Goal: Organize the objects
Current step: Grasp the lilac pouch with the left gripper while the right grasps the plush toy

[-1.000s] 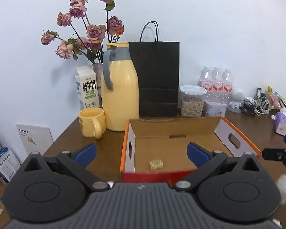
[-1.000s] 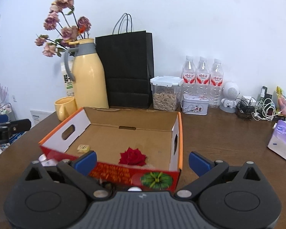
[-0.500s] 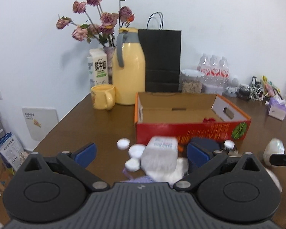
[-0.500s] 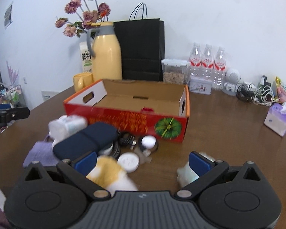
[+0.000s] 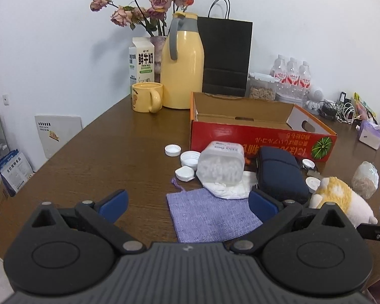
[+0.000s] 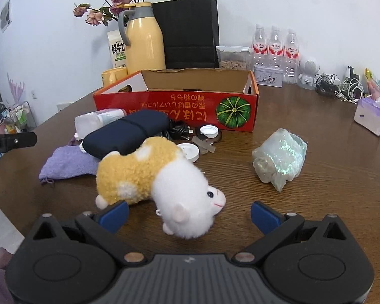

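A red cardboard box [image 5: 255, 139] [image 6: 174, 107] stands open on the brown table. In front of it lie a clear plastic jar [image 5: 221, 164], a dark blue case [image 5: 278, 174] [image 6: 125, 133], a purple cloth [image 5: 210, 215] [image 6: 65, 163], white lids [image 5: 190, 158], a yellow-and-white plush toy [image 6: 154, 177] [image 5: 339, 200] and a crumpled plastic bag [image 6: 280, 158] [image 5: 364, 177]. My left gripper [image 5: 187, 206] is open over the purple cloth. My right gripper [image 6: 188, 214] is open just short of the plush toy's head.
At the back stand a yellow thermos jug [image 5: 182, 63], yellow mug [image 5: 147, 97], milk carton [image 5: 141, 62], dried roses [image 5: 149, 2], black paper bag [image 5: 225, 55], snack jar [image 6: 234, 57] and water bottles [image 6: 274, 45]. Cables [image 6: 342, 90] and a tissue pack [image 6: 371, 115] sit far right.
Both grippers have pulled back and away from the box. The loose objects in front of the box have come into view and now lie close under the fingers.
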The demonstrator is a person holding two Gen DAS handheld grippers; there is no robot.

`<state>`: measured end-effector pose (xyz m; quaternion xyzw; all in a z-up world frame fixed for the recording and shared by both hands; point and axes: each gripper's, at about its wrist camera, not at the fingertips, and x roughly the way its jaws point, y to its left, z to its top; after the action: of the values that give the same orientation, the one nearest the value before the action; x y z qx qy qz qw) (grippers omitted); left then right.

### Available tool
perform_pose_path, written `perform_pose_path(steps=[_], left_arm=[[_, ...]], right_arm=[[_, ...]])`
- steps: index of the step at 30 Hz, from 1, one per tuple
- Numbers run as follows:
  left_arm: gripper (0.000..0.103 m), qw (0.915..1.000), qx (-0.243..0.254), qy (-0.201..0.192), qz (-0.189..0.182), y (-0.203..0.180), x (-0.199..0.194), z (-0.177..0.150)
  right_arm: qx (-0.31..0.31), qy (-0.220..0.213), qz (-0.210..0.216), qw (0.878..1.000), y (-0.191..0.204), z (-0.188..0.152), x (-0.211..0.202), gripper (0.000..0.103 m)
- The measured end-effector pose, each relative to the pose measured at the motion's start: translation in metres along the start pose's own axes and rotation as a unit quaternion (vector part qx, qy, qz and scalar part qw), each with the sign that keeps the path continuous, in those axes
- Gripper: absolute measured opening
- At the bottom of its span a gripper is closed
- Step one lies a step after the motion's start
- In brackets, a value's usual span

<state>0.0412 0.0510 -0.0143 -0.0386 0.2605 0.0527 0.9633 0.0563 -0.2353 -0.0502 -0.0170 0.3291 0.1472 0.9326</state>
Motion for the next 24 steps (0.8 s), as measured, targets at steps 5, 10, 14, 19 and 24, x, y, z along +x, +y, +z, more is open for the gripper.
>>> perform_pose_path(steps=[5,10,14,19,24], left_arm=[[0.103,0.9997,0.000,0.023,-0.001,-0.001,0.011,-0.006],[0.103,0.9991,-0.001,0.041,0.000,0.000,0.023,-0.010],[0.103,0.9986,0.012,0.050,0.009,-0.003,0.036,-0.011],[0.103,0.9976,0.021,0.065,0.015,-0.004,0.056,-0.010],[0.103,0.9973,0.037,0.064,0.003,-0.009,0.069,-0.009]], right_arm=[[-0.010,0.004,-0.006,1.000,0.000,0.001,0.011,0.103],[-0.015,0.018,-0.015,1.000,-0.001,0.004,0.027,0.103],[-0.026,0.020,-0.013,0.999,0.002,0.006,0.033,0.103],[-0.034,0.023,-0.009,0.999,0.004,0.009,0.040,0.103],[-0.041,0.027,-0.009,0.999,0.008,0.011,0.046,0.103]])
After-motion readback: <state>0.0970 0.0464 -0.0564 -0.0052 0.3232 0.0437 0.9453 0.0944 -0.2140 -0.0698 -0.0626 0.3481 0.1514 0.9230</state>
